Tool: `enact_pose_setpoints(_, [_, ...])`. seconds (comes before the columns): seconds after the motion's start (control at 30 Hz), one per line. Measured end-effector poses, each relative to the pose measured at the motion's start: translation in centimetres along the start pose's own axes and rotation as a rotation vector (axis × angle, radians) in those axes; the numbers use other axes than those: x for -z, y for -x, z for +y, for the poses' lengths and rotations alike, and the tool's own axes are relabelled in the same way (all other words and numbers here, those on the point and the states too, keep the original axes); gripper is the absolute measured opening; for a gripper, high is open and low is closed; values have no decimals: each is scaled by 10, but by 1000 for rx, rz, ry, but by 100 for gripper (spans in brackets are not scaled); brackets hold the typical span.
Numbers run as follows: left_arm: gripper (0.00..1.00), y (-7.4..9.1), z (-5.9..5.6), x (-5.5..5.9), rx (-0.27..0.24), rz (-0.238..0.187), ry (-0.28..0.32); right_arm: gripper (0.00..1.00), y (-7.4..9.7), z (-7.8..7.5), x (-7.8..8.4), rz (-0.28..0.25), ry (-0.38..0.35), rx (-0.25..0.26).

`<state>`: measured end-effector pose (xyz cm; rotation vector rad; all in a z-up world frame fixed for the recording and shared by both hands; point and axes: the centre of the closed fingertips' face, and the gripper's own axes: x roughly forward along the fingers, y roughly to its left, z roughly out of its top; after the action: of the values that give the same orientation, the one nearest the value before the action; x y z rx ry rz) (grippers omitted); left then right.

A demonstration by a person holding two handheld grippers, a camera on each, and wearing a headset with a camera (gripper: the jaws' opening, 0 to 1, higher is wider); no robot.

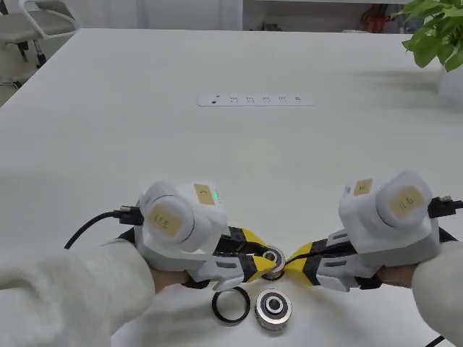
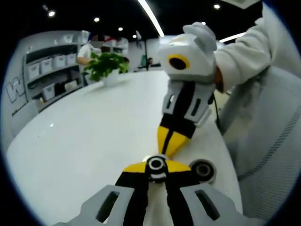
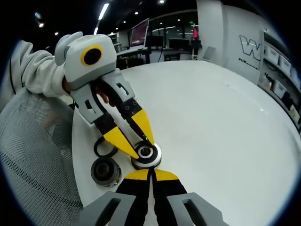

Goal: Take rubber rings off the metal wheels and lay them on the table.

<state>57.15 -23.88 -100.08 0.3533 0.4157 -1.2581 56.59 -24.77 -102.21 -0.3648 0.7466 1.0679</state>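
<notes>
On the white table (image 1: 217,159), left gripper (image 1: 263,264) pinches a wheel (image 1: 273,256); right gripper (image 1: 291,259), jaws together at three o'clock, must next hook its ring (image 3: 141,163).

Bright, even overhead light, soft shadows on the white table (image 1: 231,152); both gripper views bend strongly at edges.

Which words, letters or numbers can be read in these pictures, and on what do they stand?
"W": large white letter on the far wall; smaller line beneath is blurred.
Tan stickers on left gripper and right gripper: too blurred to read.
Socket strip on the table: marks too small.
</notes>
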Motion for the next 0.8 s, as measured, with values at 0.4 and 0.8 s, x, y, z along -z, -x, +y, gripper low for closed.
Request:
enact_pose_setpoints(0.4, [14, 0, -2, 0, 8, 2, -5, 0, 2, -1, 4, 11, -167, -10])
enact_pose_setpoints(0.8, [14, 0, -3, -1, 7, 4, -5, 0, 1, -1, 5, 25, -202, 2])
